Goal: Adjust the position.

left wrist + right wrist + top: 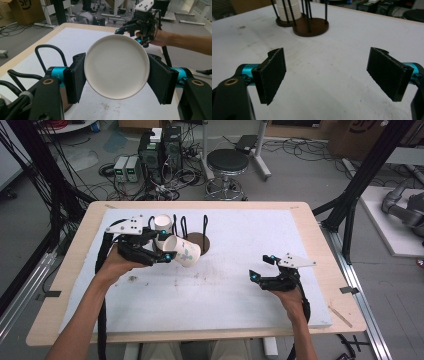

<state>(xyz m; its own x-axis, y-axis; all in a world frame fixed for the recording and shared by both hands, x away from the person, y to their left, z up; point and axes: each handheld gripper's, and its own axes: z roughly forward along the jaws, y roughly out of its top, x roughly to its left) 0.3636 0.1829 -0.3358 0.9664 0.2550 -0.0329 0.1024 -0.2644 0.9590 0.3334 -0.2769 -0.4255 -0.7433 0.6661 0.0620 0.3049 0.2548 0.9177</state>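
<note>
My left gripper (167, 247) is shut on a white paper cup (184, 251) with green print, held on its side above the table's left half. In the left gripper view the cup's round bottom (116, 66) faces the camera, pinched between the two black pads (75, 77). Just behind it, a stack of white cups (163, 224) stands in a black wire holder with round brown bases (202, 241). My right gripper (260, 267) hovers open over the right part of the white board, nothing between its jaws. In the right gripper view the cup stack (287, 11) and brown base (312, 29) lie ahead.
A white board (225, 290) covers the wooden table (320, 255). Beyond the far edge stand a black stool (227, 162), computer boxes and cables on the floor. Black frame posts rise at both sides.
</note>
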